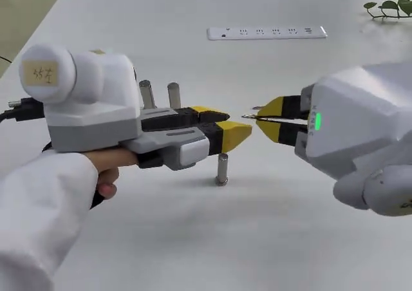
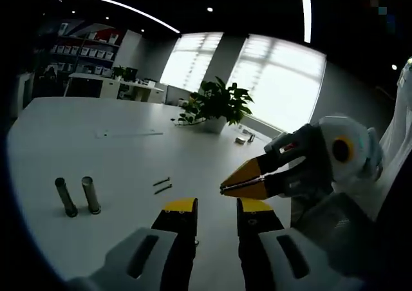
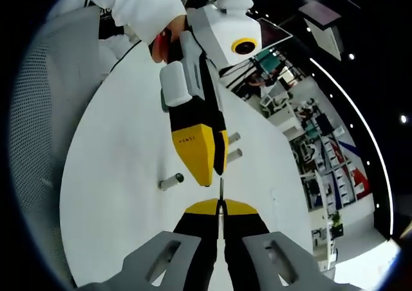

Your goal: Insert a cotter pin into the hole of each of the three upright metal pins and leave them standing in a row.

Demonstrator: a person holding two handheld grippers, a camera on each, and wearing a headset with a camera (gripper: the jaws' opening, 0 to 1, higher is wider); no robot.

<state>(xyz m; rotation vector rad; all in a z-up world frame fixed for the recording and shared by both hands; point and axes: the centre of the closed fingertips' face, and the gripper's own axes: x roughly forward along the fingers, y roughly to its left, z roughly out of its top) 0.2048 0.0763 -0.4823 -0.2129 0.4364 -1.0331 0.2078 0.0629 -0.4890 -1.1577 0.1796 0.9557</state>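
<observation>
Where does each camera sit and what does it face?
Head view: on head, facing down at the table; sleeve, left gripper and right gripper show.
Left gripper view: on left gripper, facing right gripper; own jaws open.
Right gripper view: on right gripper, facing left gripper; own jaws grip cotter pin.
Shared: both gripper views show two pins together.

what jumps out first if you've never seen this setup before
Two chunky white handheld grippers with yellow jaws meet almost tip to tip above the white table: the right gripper pinches a thin metal cotter pin aimed at the open left gripper. Just below them one short grey metal pin stands upright alone, and two more grey pins stand side by side behind the left gripper.
</observation>
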